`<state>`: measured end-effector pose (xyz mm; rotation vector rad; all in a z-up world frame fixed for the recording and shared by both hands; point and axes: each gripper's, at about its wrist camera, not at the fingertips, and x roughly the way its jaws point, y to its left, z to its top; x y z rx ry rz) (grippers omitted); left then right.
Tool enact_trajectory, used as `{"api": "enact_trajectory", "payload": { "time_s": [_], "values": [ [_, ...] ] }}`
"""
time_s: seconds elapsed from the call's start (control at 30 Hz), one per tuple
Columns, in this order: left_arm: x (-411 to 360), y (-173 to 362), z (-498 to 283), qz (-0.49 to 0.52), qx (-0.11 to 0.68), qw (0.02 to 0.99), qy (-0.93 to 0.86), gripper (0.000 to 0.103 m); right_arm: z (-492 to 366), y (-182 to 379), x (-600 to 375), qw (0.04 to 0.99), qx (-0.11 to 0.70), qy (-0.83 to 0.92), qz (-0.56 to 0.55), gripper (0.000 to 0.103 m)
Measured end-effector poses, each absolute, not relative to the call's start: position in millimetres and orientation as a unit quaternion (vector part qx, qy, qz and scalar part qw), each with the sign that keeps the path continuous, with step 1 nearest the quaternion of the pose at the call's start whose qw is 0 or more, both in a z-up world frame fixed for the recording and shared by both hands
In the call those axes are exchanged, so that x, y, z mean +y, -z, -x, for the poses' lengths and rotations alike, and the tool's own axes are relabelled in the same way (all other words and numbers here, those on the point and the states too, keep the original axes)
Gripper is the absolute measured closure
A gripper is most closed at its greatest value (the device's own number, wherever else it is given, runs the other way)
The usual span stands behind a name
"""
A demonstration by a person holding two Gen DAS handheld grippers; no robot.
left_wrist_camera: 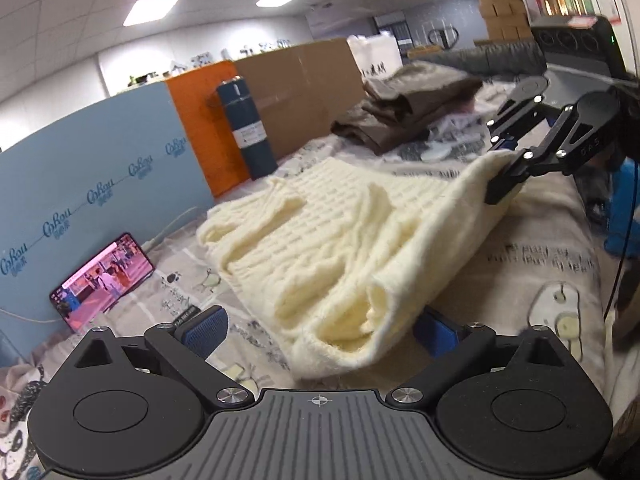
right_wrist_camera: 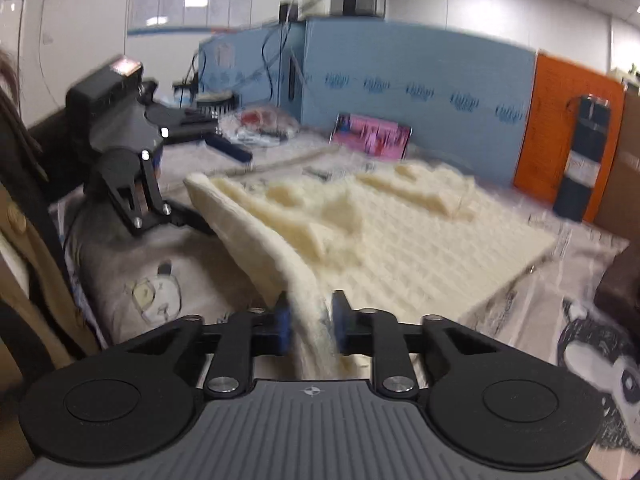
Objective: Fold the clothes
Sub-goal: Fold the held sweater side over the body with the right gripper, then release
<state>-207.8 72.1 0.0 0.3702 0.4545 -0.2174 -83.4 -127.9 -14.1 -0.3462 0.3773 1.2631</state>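
Now my right gripper (right_wrist_camera: pixel 310 322) has its jaws narrow, pinching the near edge of the cream sweater (right_wrist_camera: pixel 400 232), and this edge is lifted off the bed (right_wrist_camera: pixel 520 304). My left gripper (left_wrist_camera: pixel 320 330) has its jaws wide, with a bunched fold of the sweater lying between them. At 11 o'clock in the left view a phone (left_wrist_camera: pixel 102 280) leans on the blue panel (left_wrist_camera: pixel 92 168). At 1 o'clock, brown clothes (left_wrist_camera: pixel 404 112) are piled.
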Motion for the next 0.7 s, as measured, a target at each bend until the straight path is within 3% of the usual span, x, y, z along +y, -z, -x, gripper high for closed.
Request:
{"api": "enact_trajectory", "payload": {
  "time_s": [0.27,0.7],
  "values": [
    [92.2,-16.5,178.5,-0.114,0.16,0.979,0.05,0.003,48.2,-5.5,-119.4,0.826,0.093,-0.548,0.091,0.09],
    [102.9,-10.5,135.0,-0.086,0.17,0.982,0.003,0.003,-7.4,12.7,-75.0,0.863,0.147,-0.469,0.116,0.091]
  ]
}}
